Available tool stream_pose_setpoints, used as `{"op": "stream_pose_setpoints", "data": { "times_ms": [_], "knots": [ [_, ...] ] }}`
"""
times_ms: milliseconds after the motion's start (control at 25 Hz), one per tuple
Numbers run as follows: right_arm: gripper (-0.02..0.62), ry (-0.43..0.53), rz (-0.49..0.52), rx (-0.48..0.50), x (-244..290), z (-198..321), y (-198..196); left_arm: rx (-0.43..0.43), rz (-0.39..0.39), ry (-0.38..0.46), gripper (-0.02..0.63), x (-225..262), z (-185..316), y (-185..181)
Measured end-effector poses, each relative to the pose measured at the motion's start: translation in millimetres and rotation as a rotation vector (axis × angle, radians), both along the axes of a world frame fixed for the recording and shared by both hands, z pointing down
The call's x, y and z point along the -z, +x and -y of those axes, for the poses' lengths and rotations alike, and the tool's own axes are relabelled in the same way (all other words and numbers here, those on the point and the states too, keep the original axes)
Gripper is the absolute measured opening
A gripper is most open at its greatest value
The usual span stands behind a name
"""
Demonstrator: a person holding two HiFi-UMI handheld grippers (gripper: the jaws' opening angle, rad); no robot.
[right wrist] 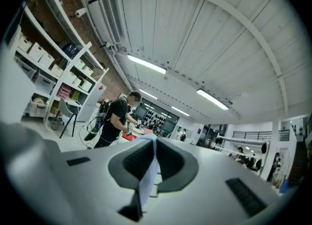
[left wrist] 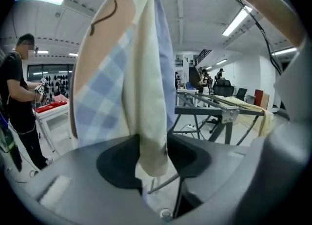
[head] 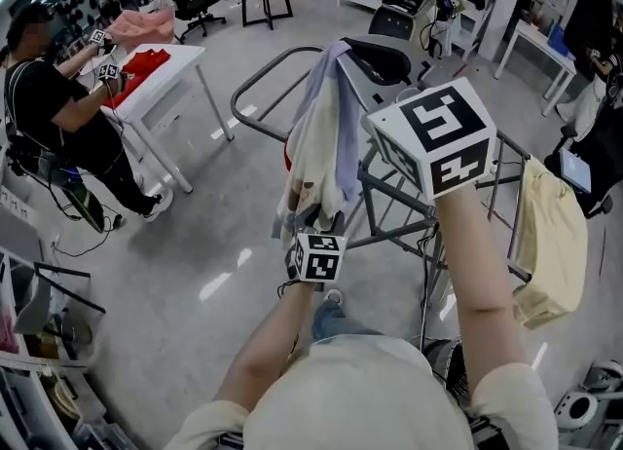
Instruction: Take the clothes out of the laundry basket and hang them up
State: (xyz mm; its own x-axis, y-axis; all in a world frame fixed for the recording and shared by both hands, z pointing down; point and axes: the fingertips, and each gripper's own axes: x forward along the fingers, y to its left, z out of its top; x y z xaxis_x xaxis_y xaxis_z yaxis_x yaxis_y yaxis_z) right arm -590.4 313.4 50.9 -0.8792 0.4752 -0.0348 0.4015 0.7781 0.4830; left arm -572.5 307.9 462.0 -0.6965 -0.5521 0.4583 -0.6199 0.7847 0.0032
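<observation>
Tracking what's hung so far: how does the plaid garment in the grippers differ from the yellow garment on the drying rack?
The plaid garment is cream with blue checks; the yellow garment is plain pale yellow. The plaid garment hangs bunched between the right gripper above and the left gripper below, both shut on it; the yellow garment is draped over a rail of the drying rack, untouched. Both hang limp.
</observation>
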Motion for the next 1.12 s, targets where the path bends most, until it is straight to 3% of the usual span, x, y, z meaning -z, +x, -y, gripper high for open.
{"op": "stream_pose_setpoints", "data": {
  "times_ms": [200,320,640,880,1120],
  "knots": [
    [0.017,0.024,0.026,-0.065,13,32,-48,0.026,0.026,0.036,0.039,34,-46,-40],
    [0.017,0.019,0.015,-0.125,14,63,-78,0.047,0.069,0.003,0.030,60,-88,-68],
    [0.017,0.003,-0.037,-0.217,-8,111,-157,0.250,0.253,-0.068,0.020,141,-208,-191],
    [0.017,0.015,-0.072,-0.242,-20,123,-195,0.324,0.376,-0.138,0.020,202,-248,-268],
    [0.017,0.059,-0.123,-0.295,-38,143,-232,0.348,0.446,-0.228,0.020,241,-245,-362]
  ]
}}
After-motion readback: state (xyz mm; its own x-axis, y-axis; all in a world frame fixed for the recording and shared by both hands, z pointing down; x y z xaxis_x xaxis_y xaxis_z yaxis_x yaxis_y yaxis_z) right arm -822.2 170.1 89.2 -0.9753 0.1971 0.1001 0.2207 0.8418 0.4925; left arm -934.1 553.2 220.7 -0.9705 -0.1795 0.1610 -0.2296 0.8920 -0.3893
